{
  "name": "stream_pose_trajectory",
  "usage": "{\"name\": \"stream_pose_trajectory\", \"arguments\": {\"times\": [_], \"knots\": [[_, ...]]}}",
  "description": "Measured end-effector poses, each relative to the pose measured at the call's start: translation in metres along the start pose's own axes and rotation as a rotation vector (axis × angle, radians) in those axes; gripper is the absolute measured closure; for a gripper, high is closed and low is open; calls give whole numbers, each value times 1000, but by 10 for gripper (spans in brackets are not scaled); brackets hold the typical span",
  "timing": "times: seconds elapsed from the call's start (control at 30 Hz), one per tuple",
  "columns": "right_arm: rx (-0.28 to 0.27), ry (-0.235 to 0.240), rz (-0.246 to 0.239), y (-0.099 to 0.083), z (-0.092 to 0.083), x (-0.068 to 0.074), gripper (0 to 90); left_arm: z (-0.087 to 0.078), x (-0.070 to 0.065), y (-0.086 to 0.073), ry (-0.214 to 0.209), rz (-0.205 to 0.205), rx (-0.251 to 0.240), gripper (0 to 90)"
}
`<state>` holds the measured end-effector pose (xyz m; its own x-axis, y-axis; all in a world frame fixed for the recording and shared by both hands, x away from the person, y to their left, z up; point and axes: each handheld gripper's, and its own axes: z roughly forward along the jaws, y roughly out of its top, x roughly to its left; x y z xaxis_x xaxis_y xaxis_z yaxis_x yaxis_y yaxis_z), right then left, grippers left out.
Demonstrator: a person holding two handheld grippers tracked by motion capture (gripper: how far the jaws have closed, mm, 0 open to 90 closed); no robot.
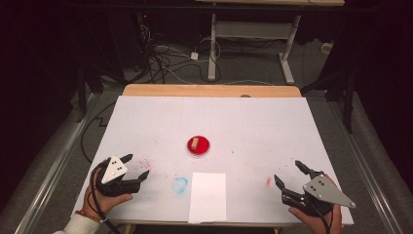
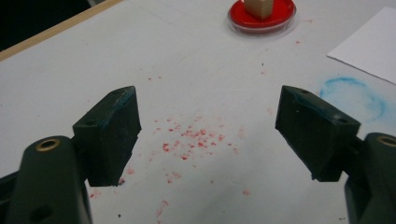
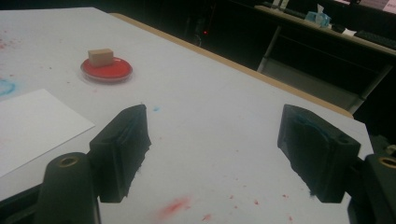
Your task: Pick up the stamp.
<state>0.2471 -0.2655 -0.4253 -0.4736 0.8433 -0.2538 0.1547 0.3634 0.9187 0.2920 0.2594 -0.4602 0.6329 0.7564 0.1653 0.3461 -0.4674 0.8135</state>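
A round, shallow red dish (image 1: pixel 198 146) is sitting near the centre of the high view on the white-covered wooden bench (image 1: pixel 272 126), and a small tan wooden block (image 1: pixel 195 143) is resting on it. Below the dish, toward the bottom edge of the frame, a white rectangular sheet of paper (image 1: pixel 208 196) is lying flat, with a smudged blue ring mark (image 1: pixel 180 185) just to its left.

The left hand-held gripper (image 1: pixel 135 167) is sitting at the lower left of the high view, its jaws standing wide apart and holding nothing. In the left gripper view, scattered red specks (image 2: pixel 191 140) are showing on the bench between the jaws, and the dish with its block is lying at the top of the frame.

The right hand-held gripper (image 1: pixel 289 174) is sitting at the lower right of the high view, its jaws likewise spread and empty. A red smear (image 1: pixel 268 182) is lying just left of it. In the right gripper view, the dish and block are appearing at the upper left, well apart from the jaws.
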Motion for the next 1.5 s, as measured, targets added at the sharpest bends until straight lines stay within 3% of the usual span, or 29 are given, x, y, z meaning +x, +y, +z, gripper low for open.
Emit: {"name": "stream_pose_trajectory", "arguments": {"times": [0.27,0.4,0.53,0.73,1.07,1.23,1.5], "knots": [[17,0,-6,1,4,0,251,1,1,-1,-11,-1,33,216],[35,5,-8,-1,7,1,251,-1,5,4,-18,-31,38,219],[42,4,-14,-1,9,2,251,1,8,17,-28,-29,80,224],[59,4,-19,-2,13,1,251,3,9,41,-60,-19,99,240],[76,4,-26,-3,14,2,254,7,10,74,-75,-10,120,240],[81,0,-29,-4,15,1,255,19,5,88,-103,12,125,240],[88,-2,-35,-4,16,1,255,38,-5,107,-129,7,134,241]]}}
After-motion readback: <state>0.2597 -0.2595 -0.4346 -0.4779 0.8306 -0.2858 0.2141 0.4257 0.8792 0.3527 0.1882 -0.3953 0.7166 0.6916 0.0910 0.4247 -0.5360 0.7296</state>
